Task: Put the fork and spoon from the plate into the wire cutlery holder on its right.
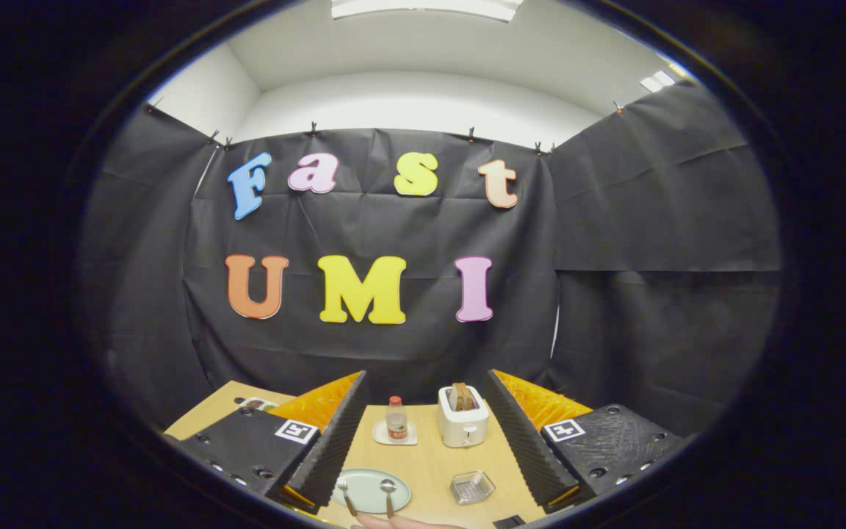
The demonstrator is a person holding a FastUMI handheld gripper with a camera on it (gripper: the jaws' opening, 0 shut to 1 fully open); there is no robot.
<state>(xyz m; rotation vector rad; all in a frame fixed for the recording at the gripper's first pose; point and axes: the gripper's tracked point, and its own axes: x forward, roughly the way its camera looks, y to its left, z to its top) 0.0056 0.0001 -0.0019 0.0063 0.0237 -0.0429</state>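
We hold the gripper [427, 441] high with its fingers spread wide and empty, framing the table [430, 459]. Between them, nearest us, fork [346, 496] and spoon [388, 494] lie on the plate [371, 481], handles toward us for easy pinching; the holder [472, 486] waits just right. Beyond stand a bottle [396, 419] and toaster [463, 420].

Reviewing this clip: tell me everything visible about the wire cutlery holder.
The wire cutlery holder is a small, low, squarish basket of silvery metal mesh with an open top, and it looks empty. It sits upright on the wooden table, right of the pale green plate and apart from it, in front of the white toaster. Nothing touches it; it lies ahead between the open tongs.
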